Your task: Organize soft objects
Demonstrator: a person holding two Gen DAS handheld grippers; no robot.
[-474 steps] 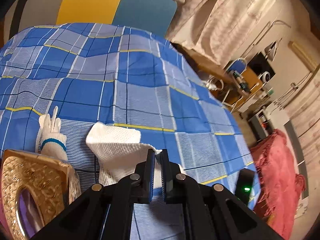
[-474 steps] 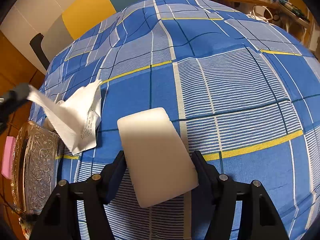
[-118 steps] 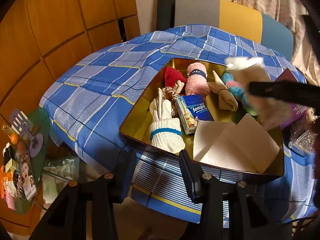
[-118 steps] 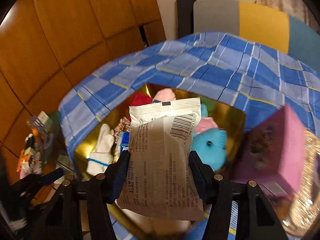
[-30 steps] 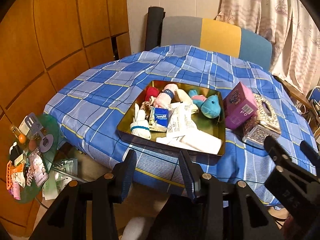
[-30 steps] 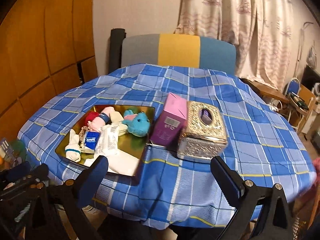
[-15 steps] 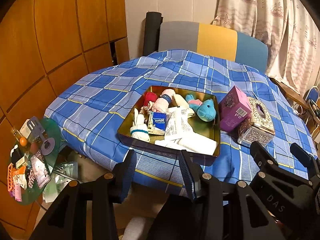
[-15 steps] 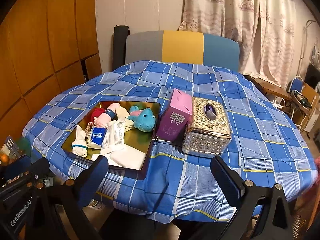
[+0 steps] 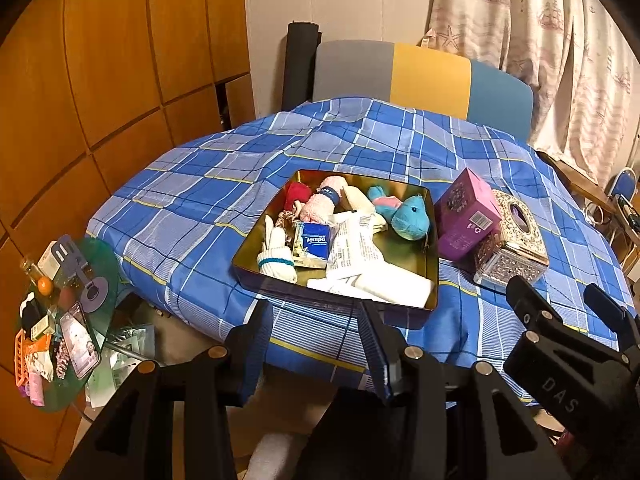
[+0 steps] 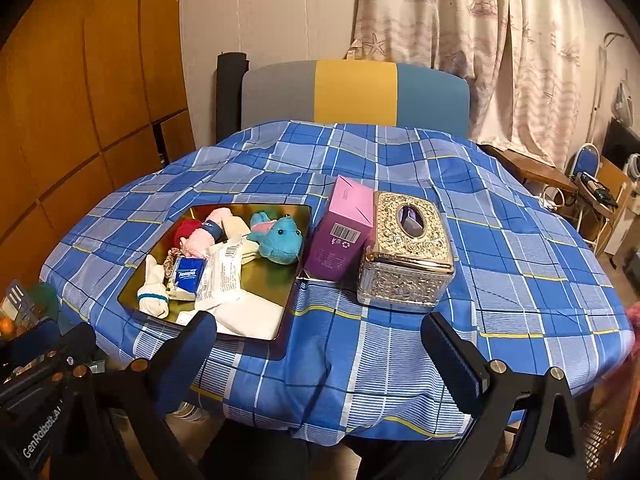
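Both my grippers, left (image 9: pixel 316 334) and right (image 10: pixel 322 354), gape empty before the blue plaid tablecloth (image 10: pixel 400 344); the gold tray (image 10: pixel 294 280) runs lengthwise toward the chair (image 10: pixel 356 94).

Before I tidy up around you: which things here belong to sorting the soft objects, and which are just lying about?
Job:
gold tray
blue plush
white sock
tissue pack
pink roll

Lying about:
purple box
ornate tissue box
chair
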